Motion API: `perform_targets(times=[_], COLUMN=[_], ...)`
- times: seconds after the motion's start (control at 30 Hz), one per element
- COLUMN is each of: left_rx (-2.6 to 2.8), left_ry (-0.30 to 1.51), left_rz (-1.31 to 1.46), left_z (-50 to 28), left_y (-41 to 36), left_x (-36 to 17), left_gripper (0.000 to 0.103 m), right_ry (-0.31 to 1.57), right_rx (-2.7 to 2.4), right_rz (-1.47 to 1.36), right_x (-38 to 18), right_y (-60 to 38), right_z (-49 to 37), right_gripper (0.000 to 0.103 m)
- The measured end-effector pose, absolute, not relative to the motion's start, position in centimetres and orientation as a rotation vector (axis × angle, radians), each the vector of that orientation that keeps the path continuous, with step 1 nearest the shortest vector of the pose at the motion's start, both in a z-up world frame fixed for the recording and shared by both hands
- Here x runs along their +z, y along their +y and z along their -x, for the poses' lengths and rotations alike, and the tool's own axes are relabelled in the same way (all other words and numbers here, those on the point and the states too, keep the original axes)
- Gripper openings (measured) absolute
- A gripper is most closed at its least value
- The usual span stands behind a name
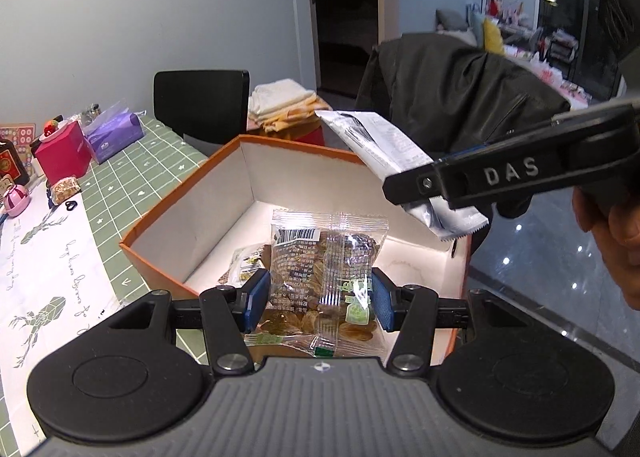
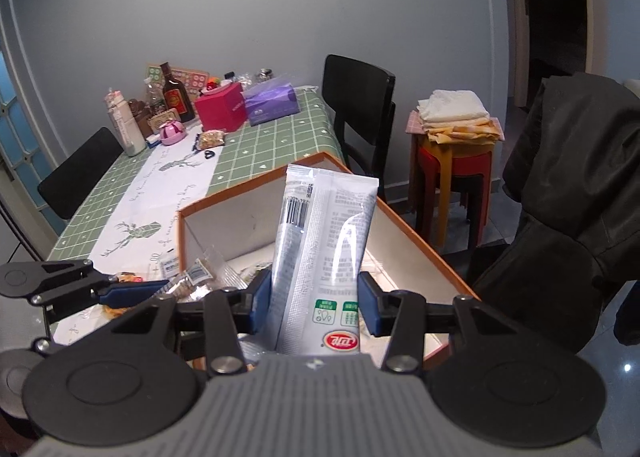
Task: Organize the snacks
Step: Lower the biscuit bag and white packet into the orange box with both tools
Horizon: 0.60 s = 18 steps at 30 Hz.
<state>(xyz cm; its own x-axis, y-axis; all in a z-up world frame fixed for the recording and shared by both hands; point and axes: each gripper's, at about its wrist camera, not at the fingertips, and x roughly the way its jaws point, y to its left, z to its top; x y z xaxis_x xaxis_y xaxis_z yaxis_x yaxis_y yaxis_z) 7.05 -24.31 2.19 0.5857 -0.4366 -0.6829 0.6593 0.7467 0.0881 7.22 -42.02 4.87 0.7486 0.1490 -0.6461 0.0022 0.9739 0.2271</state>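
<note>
Left hand-held gripper (image 1: pixel 318 299) is gripping a clear snack bag (image 1: pixel 326 277) over the box (image 1: pixel 180 217); right hand-held gripper (image 2: pixel 314 307) is clutching a silver packet (image 2: pixel 324 253) alongside.

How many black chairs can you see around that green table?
2. One black chair stands at the table's right side by the wall; another black chair sits at the left edge. Others may be hidden.
</note>
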Motion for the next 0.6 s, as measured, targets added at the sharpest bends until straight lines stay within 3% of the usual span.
perform_targets(times=[0.6], left_rx=[-0.64], left_ry=[0.77], left_rz=[-0.43], left_z=[-8.4], left_y=[-27.3], left_x=[-1.3], left_gripper=[0.06], right_ry=[0.806], right_rx=[0.091], right_rz=[-0.211], right_x=[1.7], right_y=[-42.4], right_z=[-9.9], right_gripper=[0.045])
